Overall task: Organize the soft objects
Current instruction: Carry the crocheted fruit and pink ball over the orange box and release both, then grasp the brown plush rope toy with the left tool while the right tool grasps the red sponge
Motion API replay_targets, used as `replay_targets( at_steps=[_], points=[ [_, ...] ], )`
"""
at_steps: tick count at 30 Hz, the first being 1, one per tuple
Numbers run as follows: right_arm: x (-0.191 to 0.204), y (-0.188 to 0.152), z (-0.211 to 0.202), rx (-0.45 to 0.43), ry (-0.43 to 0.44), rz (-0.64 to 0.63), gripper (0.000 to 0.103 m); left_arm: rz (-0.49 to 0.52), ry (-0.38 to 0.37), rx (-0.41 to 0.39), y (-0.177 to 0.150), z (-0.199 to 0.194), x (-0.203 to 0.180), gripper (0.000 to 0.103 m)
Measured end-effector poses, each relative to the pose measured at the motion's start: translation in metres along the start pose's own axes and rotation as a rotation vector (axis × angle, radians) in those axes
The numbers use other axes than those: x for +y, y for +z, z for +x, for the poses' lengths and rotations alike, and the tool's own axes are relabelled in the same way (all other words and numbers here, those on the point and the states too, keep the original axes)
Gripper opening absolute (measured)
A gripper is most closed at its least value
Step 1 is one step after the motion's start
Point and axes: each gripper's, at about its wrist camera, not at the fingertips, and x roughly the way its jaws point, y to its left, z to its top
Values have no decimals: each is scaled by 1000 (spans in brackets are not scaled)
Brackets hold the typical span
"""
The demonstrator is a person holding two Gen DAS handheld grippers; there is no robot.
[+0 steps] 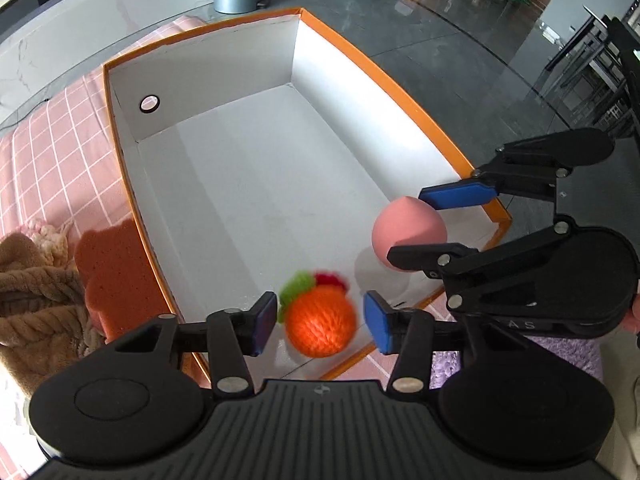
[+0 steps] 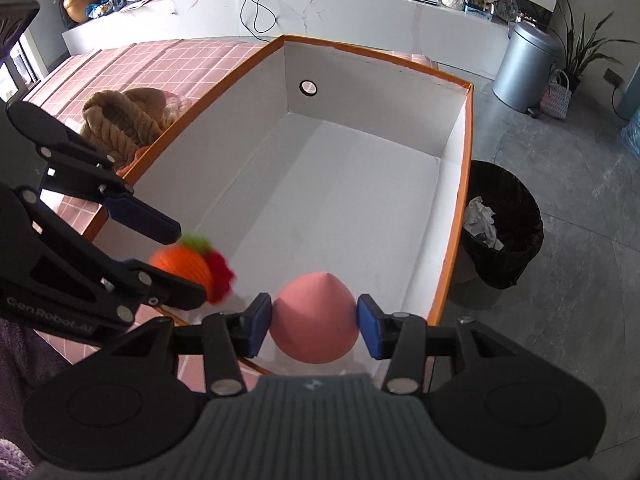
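Note:
An orange-rimmed white box lies open on a pink checked cloth. My left gripper is open, and an orange yarn ball with green and red tufts is blurred between its spread pads, over the box's near end. My right gripper is shut on a pink teardrop sponge, held over the box's near right corner. The right gripper also shows in the left wrist view, and the left gripper in the right wrist view.
A brown knitted item and an orange sponge block lie on the cloth left of the box. A purple fuzzy item lies near the box's front. A black waste bin stands on the floor at the right.

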Motion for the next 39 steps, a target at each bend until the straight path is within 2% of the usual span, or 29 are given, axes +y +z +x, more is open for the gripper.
replay_targets(
  at_steps=[2, 8, 9, 10, 12, 14, 20, 25, 28, 32, 39],
  points=[
    [1, -1, -1, 4, -5, 5, 49, -12, -3, -3, 0, 1, 3, 68],
    [4, -2, -7, -2, -20, 14, 52, -63, -17, -34, -8, -7, 9, 68],
    [5, -2, -10, -11, -25, 18, 54, -74, -22, -49, -11, -13, 9, 68],
    [7, -2, -14, -26, -28, 22, 60, -82, -27, -63, -13, -17, 11, 68],
    [12, -2, -24, -80, -31, 31, 62, -100, -33, -94, -19, -26, 15, 68],
    [20, -2, -35, -141, -30, 36, 65, -117, -36, -145, -28, -38, 20, 68],
    [61, -2, -58, -331, -21, 33, 70, -181, -16, -399, -74, -85, 36, 68],
    [104, 0, -55, -448, -8, -38, 70, -240, 144, -583, -115, -116, 56, 68],
    [127, 11, -45, -429, 7, -150, 69, -265, 186, -609, -130, -124, 67, 68],
    [146, 29, -29, -365, 42, -277, 68, -246, 223, -571, -139, -124, 81, 68],
    [165, 67, 11, -206, 26, -463, 68, -171, 294, -497, -141, -118, 102, 84]
  ],
)
